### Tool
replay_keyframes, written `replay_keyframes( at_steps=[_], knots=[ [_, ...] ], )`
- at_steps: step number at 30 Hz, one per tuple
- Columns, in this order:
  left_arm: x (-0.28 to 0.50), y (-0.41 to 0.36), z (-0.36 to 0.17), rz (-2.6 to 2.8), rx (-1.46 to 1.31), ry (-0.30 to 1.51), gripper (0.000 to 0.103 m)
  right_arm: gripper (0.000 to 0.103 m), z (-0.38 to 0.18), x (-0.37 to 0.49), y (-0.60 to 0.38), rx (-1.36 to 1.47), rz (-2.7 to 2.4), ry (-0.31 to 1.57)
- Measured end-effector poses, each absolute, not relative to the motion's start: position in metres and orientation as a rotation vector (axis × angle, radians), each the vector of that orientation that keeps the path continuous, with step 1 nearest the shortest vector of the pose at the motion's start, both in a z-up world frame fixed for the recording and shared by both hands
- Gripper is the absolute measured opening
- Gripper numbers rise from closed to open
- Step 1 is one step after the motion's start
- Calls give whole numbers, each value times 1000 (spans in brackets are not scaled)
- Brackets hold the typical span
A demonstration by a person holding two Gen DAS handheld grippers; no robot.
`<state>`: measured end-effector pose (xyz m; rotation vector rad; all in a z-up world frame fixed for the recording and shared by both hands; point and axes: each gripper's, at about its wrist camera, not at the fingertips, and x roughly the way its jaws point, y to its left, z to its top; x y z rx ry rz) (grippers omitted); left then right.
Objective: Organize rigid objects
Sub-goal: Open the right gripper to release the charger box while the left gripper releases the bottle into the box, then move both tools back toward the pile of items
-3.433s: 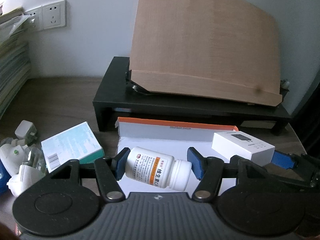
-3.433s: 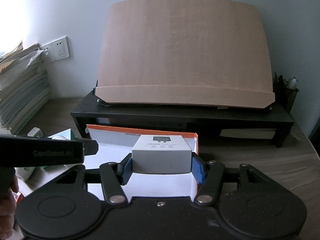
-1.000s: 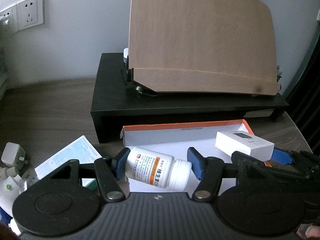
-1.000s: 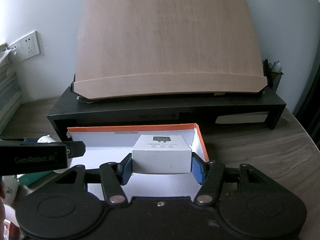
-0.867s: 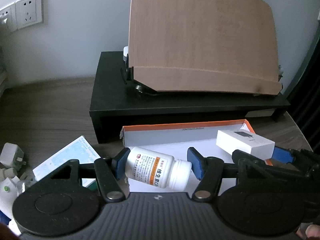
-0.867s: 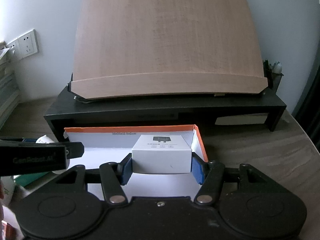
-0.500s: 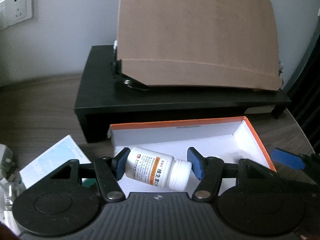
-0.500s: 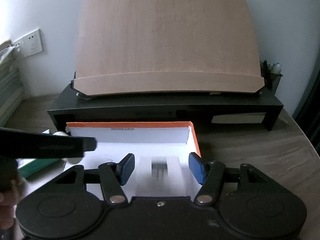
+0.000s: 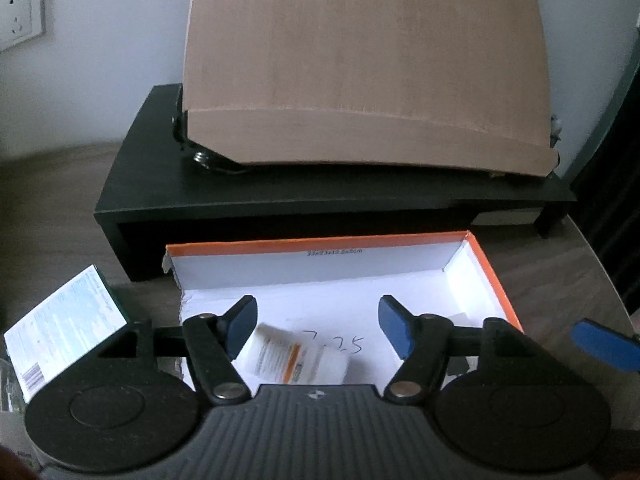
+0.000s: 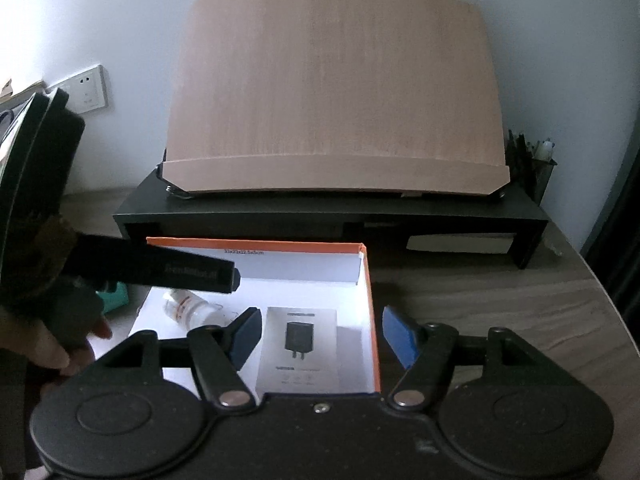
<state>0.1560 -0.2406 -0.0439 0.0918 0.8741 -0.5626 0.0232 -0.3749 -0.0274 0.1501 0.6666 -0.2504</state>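
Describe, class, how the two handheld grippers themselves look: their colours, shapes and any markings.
Both grippers, left gripper and right gripper, look alike: a black body with two round discs, black linkage arms joined by silver rivets, a ribbed grey centre plate, and two flat blue finger pads. Seen from the right wrist, the left gripper's long black side bar carries pale lettering, too blurred to read. No cables or sleeves show.

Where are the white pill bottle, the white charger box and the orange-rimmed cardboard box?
White pill bottle (image 9: 298,360): left wrist view, its orange-striped label.
White charger box (image 10: 306,350): right wrist view, its printed top.
Orange-rimmed cardboard box (image 10: 256,245): right wrist view, its far rim.
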Motion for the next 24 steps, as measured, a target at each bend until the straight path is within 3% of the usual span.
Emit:
replay_keyframes(
  at_steps=[6,16,24],
  knots=[
    [144,-235,-34,-495,74,853,73,80,-22,11,-385,146,-210,645],
    [112,-208,-16,-337,42,839,90,84,-24,6,-381,143,-98,643],
    [94,-179,-10,-304,4,835,94,89,-19,1,-359,154,-102,647]
  ],
)
